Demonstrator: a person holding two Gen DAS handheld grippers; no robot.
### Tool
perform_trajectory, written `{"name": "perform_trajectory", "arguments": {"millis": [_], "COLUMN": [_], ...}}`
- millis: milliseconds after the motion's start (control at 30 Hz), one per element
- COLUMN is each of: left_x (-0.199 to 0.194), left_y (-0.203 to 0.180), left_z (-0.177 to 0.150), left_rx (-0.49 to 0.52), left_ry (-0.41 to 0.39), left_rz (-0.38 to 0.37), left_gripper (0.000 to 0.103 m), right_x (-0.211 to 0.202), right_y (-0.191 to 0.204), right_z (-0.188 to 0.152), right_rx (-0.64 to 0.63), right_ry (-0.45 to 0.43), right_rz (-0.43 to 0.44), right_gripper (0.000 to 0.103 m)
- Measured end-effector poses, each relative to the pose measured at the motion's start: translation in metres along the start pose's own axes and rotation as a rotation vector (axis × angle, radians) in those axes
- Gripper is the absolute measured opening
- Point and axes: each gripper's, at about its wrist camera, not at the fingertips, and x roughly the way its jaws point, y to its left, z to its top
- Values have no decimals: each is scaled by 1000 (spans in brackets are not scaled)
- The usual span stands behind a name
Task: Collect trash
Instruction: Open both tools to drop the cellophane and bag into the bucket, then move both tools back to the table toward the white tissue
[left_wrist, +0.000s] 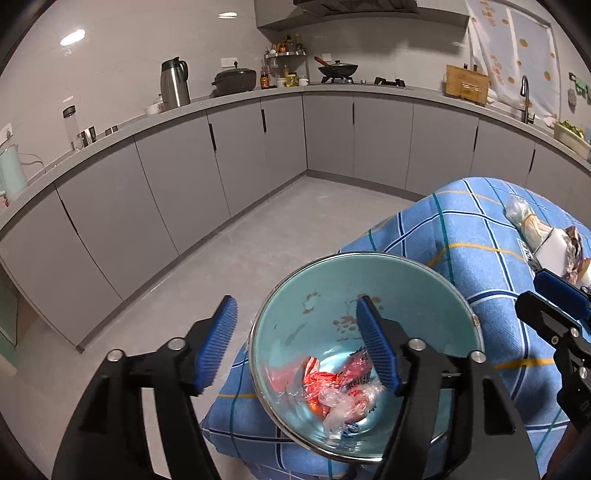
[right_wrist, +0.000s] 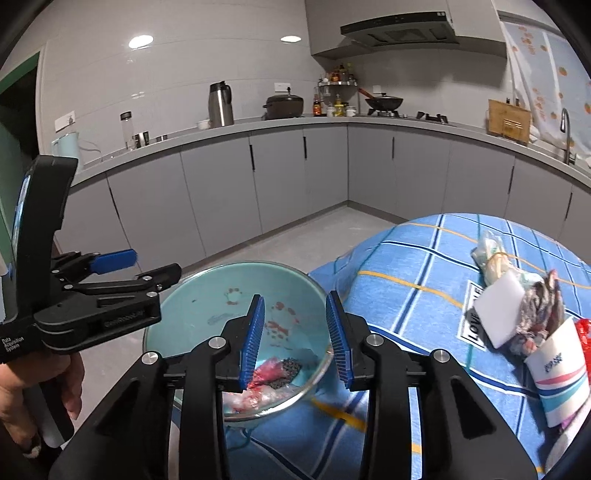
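Note:
A teal bowl (left_wrist: 314, 273) (right_wrist: 207, 291) with a metal rim sits at the corner of a table under a blue checked cloth (left_wrist: 461, 229) (right_wrist: 406, 295). Red wrappers and clear plastic (left_wrist: 332, 387) (right_wrist: 273, 373) lie in its bottom. My left gripper (left_wrist: 299, 347) (right_wrist: 157, 263) is open astride the bowl's left rim, one finger inside and one outside, pads not touching. My right gripper (right_wrist: 295, 339) (left_wrist: 528, 288) is open over the bowl's right rim, holding nothing. More trash lies on the cloth to the right: a clear bag (right_wrist: 491, 254), a white block (right_wrist: 498, 310), a crumpled wrapper (right_wrist: 543, 310) and a paper cup (right_wrist: 561, 376).
Grey floor (left_wrist: 258, 229) opens to the left of the table. Grey cabinets (left_wrist: 177, 177) and a counter with a steel kettle (left_wrist: 175, 83), pots and a hob run along the far walls. A person's hand (right_wrist: 70, 384) grips the left tool's handle.

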Motion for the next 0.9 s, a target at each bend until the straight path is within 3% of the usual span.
{"name": "perform_trajectory", "arguments": {"millis": [400,900], "left_x": [-19,-41], "left_y": [-23,-98], "left_z": [-1,-4], "left_rx": [36,155], "left_ry": [-33,-64], "left_rz": [-26,-117], "left_gripper": [79,89], "right_x": [-37,-103], "right_y": [-22,-83], "right_z": [1,-20], "right_rx": [22,100], "right_ry": [-41,-93], "right_rz": [-82,-246], "right_gripper": [44,52]}}
